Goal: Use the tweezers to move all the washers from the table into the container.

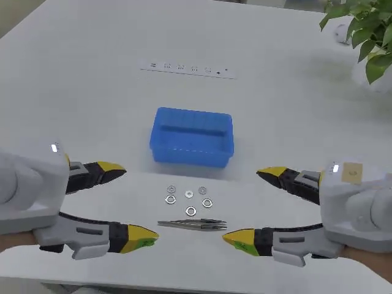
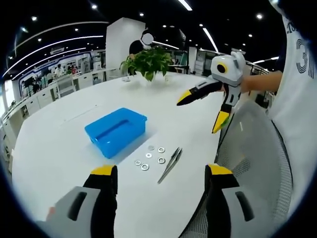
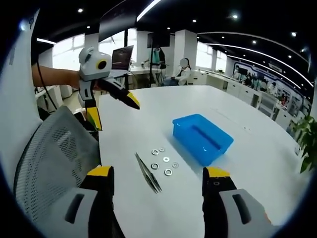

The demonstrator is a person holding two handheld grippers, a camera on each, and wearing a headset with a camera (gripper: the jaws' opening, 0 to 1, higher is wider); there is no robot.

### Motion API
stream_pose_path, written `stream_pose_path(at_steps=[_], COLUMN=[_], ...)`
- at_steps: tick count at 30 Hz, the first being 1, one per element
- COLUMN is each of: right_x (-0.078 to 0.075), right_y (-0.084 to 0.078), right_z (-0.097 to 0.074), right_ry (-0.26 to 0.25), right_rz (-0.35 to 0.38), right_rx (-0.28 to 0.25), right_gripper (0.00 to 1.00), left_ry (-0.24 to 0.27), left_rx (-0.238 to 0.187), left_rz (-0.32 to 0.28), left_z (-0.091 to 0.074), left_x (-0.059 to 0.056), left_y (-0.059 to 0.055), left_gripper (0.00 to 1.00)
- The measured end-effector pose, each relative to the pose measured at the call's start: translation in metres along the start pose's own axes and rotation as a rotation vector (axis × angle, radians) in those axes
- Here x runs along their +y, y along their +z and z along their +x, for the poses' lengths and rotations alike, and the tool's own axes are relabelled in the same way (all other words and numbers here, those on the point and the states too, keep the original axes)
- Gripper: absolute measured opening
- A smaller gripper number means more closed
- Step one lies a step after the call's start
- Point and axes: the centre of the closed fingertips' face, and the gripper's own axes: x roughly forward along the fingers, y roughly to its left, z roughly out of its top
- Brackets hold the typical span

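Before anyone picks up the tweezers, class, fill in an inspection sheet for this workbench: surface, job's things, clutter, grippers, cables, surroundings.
Surface: white table, flat.
Job's things: blue container, upright and empty; six washers loose in a cluster in front of it; tweezers lying flat, just nearer the person than the washers.
Clutter: a printed strip beyond the container; a leafy plant at the far right.
Grippers: left gripper and right gripper both open, holding nothing, one either side of the washers.
Cables: nothing seen.
Surroundings: a mesh chair at the table's near edge; an open office with desks and ceiling lights behind.
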Motion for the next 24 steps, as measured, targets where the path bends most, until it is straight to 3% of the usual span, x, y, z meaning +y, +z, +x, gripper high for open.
stream_pose_path(at_steps=[3,9,12,14,18,24], right_x=[0.002,0.004,0.007,0.011,0.015,0.019], right_y=[-0.006,-0.024,-0.033,-0.038,-0.042,-0.050], right_z=[0.014,0.040,0.054,0.058,0.068,0.077], right_ry=[0.041,0.105,0.144,0.169,0.198,0.232], right_rz=[-0.017,-0.058,-0.097,-0.130,-0.151,-0.169], right_rx=[0.031,0.116,0.161,0.195,0.218,0.270], right_gripper=[0.64,0.54,0.50,0.47,0.42,0.33], left_ry=[-0.008,-0.038,-0.074,-0.102,-0.129,-0.138], left_rx=[0.045,0.088,0.118,0.165,0.208,0.224], left_rz=[0.023,0.039,0.032,0.064,0.097,0.115], left_z=[0.008,0.031,0.042,0.049,0.058,0.070], left_x=[0.004,0.010,0.008,0.004,-0.001,0.003], left_y=[-0.010,-0.022,-0.030,-0.038,-0.048,-0.053], left_gripper=[0.73,0.66,0.58,0.53,0.53,0.48])
